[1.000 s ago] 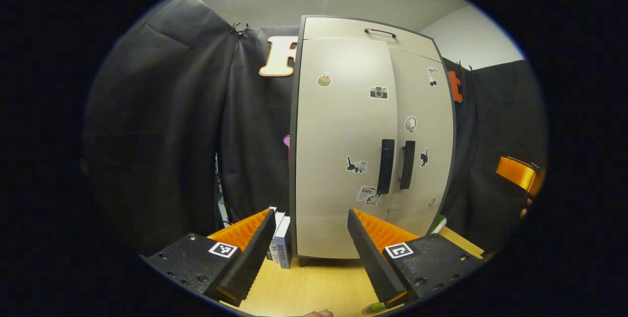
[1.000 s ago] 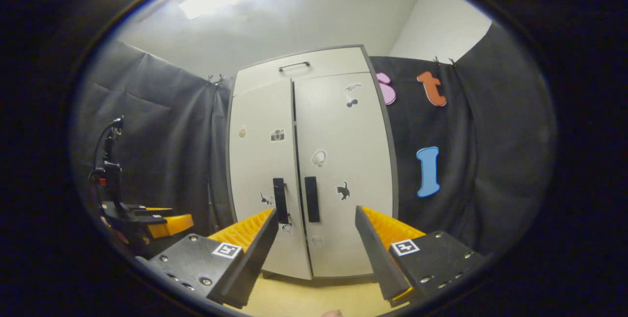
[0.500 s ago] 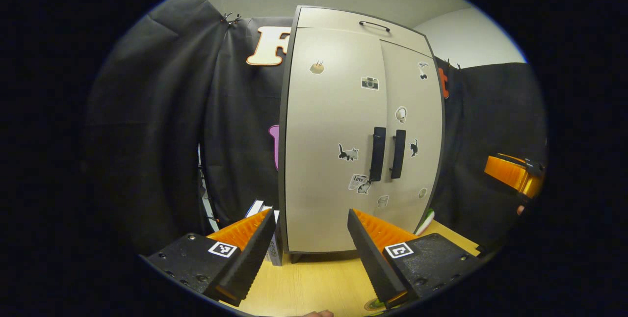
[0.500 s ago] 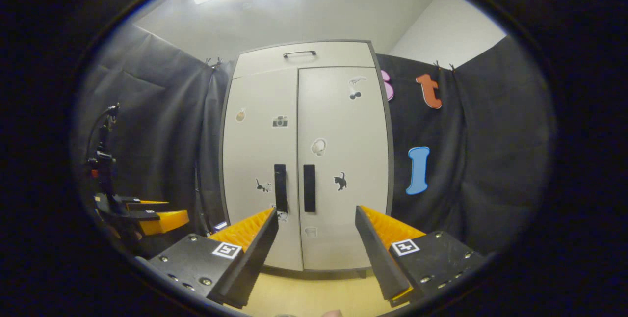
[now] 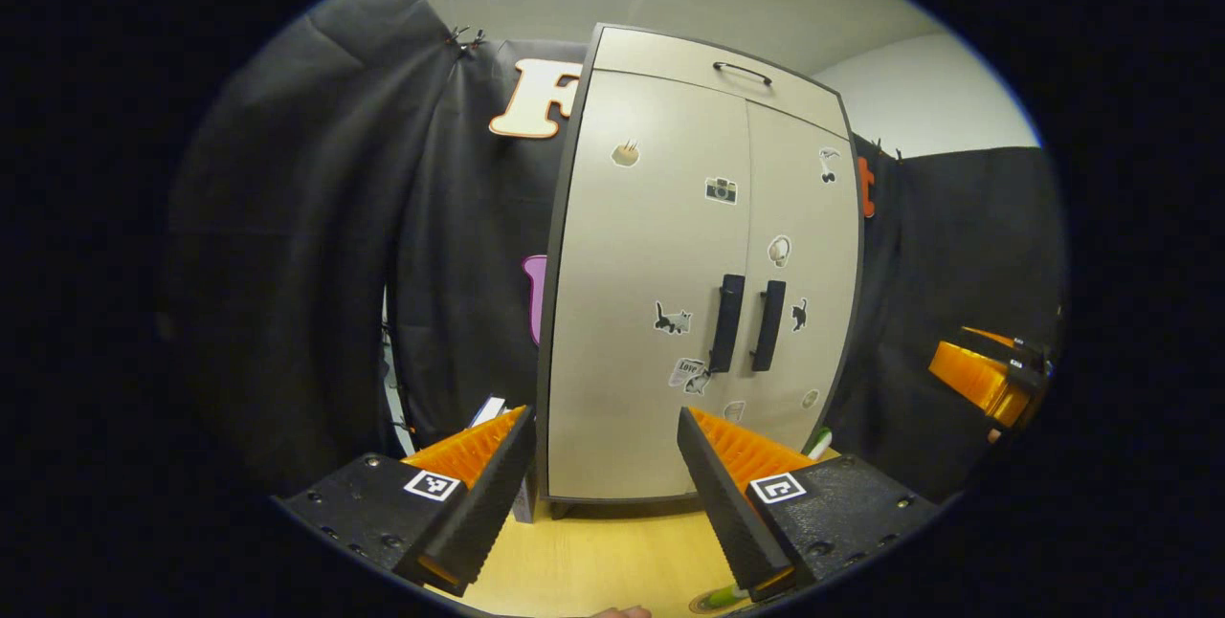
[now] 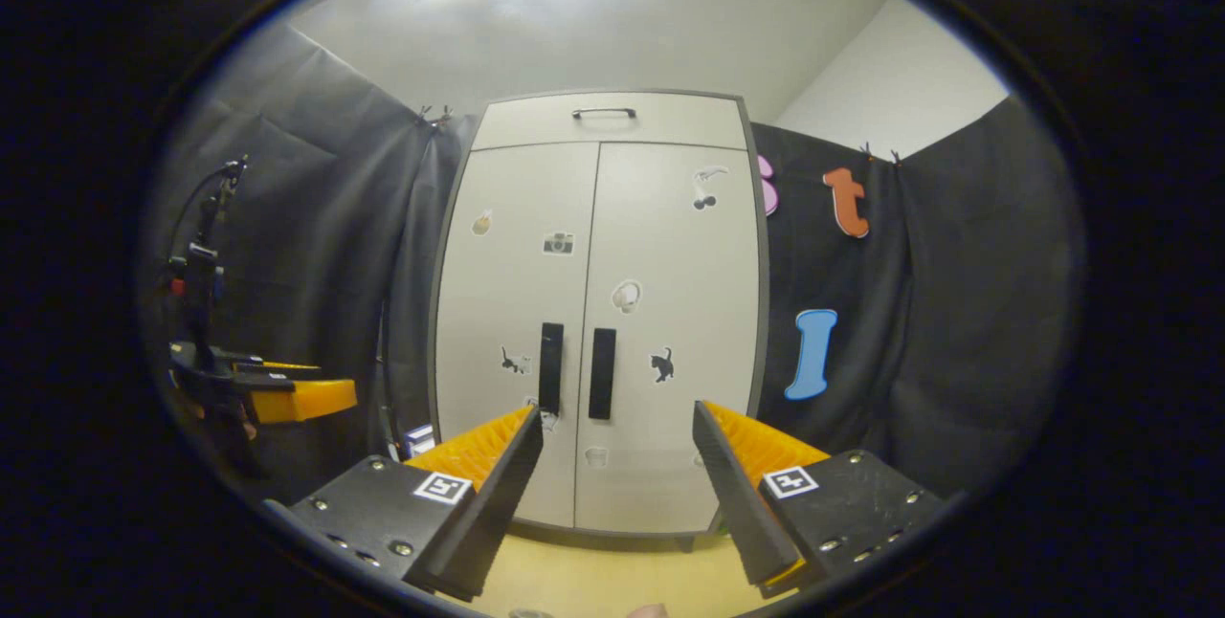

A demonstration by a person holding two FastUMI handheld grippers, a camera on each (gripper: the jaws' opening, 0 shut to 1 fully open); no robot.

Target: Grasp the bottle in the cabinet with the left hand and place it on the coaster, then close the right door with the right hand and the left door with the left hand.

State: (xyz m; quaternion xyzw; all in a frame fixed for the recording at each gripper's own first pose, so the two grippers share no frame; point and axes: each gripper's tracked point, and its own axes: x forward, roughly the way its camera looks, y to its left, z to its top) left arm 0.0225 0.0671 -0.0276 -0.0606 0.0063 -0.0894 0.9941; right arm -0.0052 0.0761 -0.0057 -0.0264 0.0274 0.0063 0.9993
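Facing the shut beige two-door cabinet [image 5: 699, 283] ahead, the left gripper [image 5: 603, 494] and right gripper [image 6: 617, 494] hang wide open, empty, left handle [image 5: 726, 323] nearer the left.

cabinet [image 6: 593, 312] doors closed, right claw [image 6: 617, 446] open before it

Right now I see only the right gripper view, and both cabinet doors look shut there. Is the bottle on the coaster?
Observer: In the left gripper view a green thing sits over a round disc at the bottom edge, close to the open left tool. It is too cropped to say it is the bottle.
Operator: Is anything near the cabinet's right foot?
Observer: Yes, the left gripper view has a green and white thing on the table, by the lower right corner of the cabinet.
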